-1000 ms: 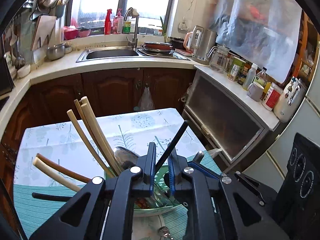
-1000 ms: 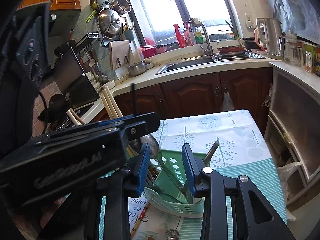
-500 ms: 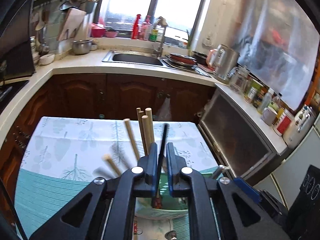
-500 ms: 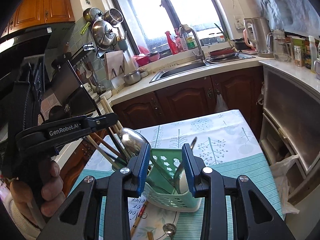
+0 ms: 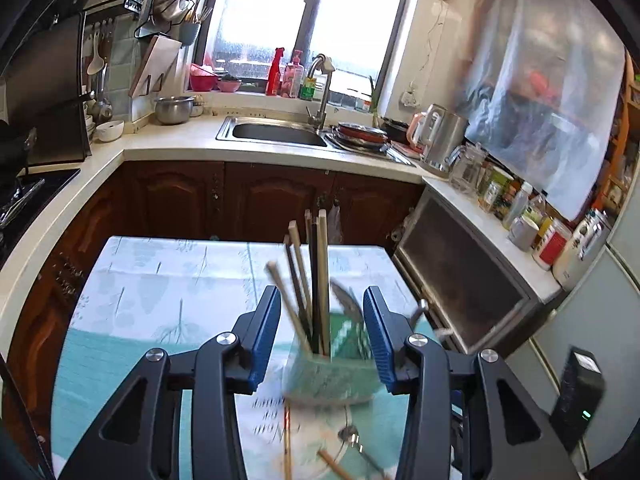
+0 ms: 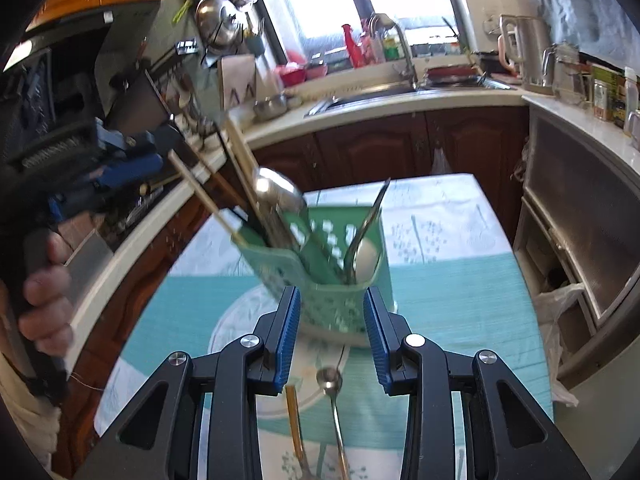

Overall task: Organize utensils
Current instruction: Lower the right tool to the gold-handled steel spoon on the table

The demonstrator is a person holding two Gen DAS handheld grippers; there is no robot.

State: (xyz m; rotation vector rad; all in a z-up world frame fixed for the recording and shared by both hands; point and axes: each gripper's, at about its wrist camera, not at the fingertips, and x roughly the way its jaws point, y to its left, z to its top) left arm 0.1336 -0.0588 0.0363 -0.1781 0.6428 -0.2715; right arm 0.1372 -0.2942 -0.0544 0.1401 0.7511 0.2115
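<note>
A green perforated utensil holder stands on a pale plate on the table. Wooden and dark chopsticks lean in its left side, beside a large steel spoon. My left gripper hangs just short of the chopsticks, its jaws opening, the pads touching nothing. It also shows at the left of the right wrist view. My right gripper is open in front of the holder, holding nothing. A small spoon and an amber chopstick lie on the plate below it.
The table carries a tree-print cloth and a teal mat. A counter with a sink runs behind, a stove at the left, a glass-fronted cabinet close on the right. A hand holds the left gripper.
My left gripper has let go of the dark chopstick, which now stands in the holder, and has drawn back with its jaws wider. My right gripper has drawn back from the holder.
</note>
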